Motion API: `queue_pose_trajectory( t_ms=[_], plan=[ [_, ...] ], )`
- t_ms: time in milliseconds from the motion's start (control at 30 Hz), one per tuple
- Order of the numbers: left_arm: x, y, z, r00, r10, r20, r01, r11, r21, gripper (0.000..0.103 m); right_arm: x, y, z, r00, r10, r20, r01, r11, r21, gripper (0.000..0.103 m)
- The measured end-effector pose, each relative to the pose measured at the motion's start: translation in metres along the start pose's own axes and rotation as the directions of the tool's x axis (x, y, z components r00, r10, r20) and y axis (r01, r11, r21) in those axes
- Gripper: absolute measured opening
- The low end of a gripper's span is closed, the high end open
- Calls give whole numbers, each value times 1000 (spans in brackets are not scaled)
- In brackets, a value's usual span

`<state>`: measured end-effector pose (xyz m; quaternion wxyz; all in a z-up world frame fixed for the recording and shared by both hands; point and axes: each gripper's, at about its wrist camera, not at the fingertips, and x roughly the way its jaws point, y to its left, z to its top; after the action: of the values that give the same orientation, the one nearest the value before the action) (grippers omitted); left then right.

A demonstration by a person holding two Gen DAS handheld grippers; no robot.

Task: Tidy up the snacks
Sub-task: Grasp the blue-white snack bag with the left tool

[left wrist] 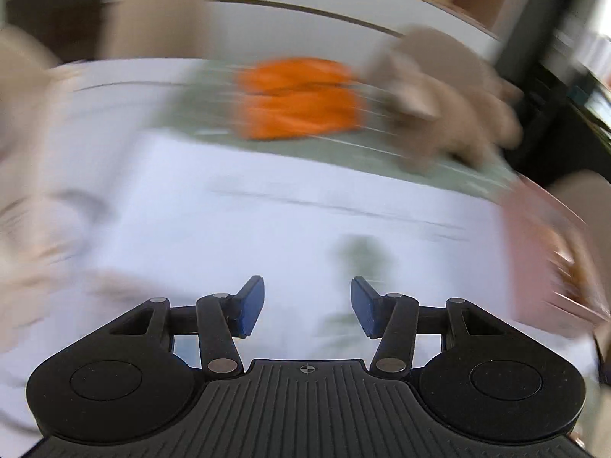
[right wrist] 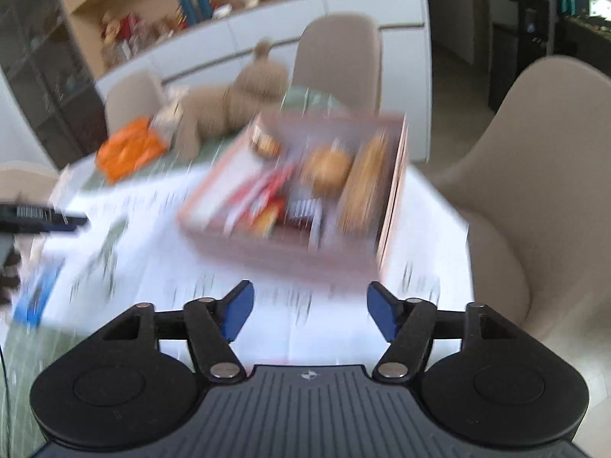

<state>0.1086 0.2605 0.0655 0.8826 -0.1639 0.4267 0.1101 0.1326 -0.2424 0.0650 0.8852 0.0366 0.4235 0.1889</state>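
right, step: both your claws are empty over the tabletop (right wrist: 343, 328), so you look to be between picks, hunting the next snack for the pink box (right wrist: 393, 191).
left claw (left wrist: 307, 307): jaws apart, nothing between the blue pads, only white cloth under it.
right claw (right wrist: 310, 315): jaws apart, nothing between them, pointed at the near wall of the box.
box contents: a long golden bread, a round bun, red packets, a dark packet; too blurred to count, but several.
loose snacks: one orange packet (left wrist: 299, 99) at the far side on the green cloth, touching the plush bear (left wrist: 443, 103); one blue packet (right wrist: 36, 297) at the near left edge in the right wrist view.
next move: my call, send your left claw to the orange packet, keep the jaws wide, come in from the side away from the bear.
chairs: three beige ones in the right wrist view.
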Motion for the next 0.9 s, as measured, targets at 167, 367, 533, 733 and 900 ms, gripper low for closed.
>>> queue_pose_trajectory(
  t_ms=[167, 367, 533, 733, 900],
  plan=[
    [-5, 67, -14, 991, 135, -1, -133, 982, -137, 55, 4, 16, -51, 996, 2, -85, -4, 999, -33, 68],
    [-3, 61, -38, 996, 86, -23, -88, 990, -109, 53, 7, 35, -73, 993, 27, -115, -31, 999, -38, 71],
    [-16, 21, -70, 999, 0, -39, -2, 998, -55, 53, 3, 52, -86, 994, 4, -113, -16, 994, -109, 74],
    [-22, -55, -112, 989, -130, -74, 136, 987, 90, 53, -2, 62, -95, 995, -21, -94, 7, 990, -139, 76],
    [-25, -119, -138, 965, -217, -144, 248, 934, 258, 53, -4, 73, -98, 995, -15, -96, -2, 985, -171, 76]
  ],
)
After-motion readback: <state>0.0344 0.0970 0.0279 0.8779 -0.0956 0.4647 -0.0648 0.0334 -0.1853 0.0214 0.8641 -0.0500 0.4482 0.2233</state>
